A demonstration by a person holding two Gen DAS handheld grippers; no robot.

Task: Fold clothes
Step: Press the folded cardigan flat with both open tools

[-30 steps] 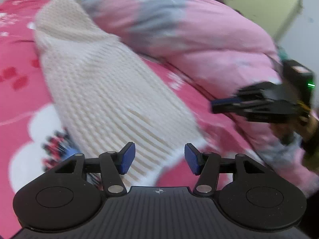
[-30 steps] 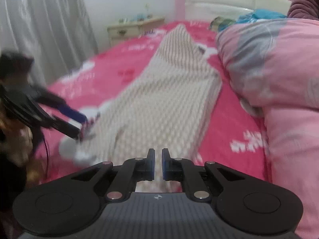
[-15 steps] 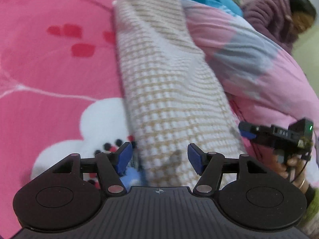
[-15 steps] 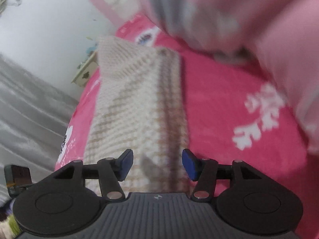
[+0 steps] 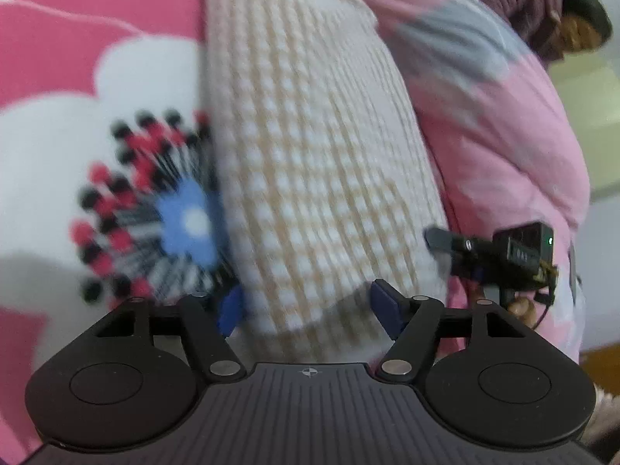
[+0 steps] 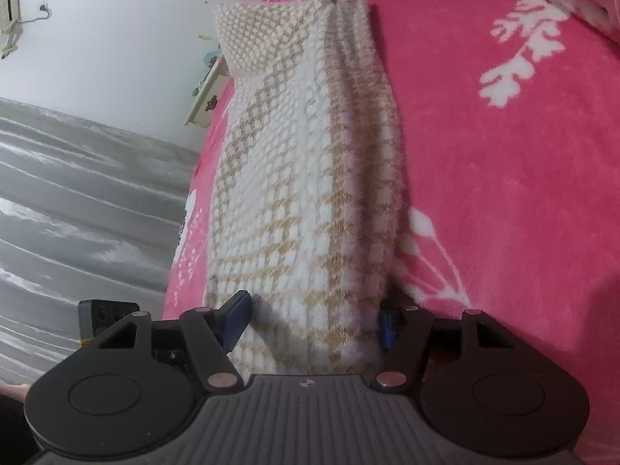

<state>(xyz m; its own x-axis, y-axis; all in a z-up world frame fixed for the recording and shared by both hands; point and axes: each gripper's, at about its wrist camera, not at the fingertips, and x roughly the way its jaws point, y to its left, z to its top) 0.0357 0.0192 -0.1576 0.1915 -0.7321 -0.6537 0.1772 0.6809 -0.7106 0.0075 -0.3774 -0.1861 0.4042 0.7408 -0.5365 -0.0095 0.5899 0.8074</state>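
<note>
Looking down both wrist views, I read one thing that matters: the knit sweater (image 6: 310,178) lies as a long narrow strip on the pink bedspread (image 6: 503,178), its long axis running straight away from me, and its near hem sits right at both tools. My left gripper (image 5: 306,310) straddles the hem's left corner and my right gripper (image 6: 310,319) spans the right part of the same end; neither hand is clearly nearer. Both sets of jaws have just been opening and stand wide, with knit between the blue pads but not pinched, as far as I can tell. Both tools point forward and down at the cloth. In the left view the right gripper sits low by the pink quilt (image 5: 496,124). I judge the next move is closing on the hem and carrying it along the strip toward the far end.
</note>
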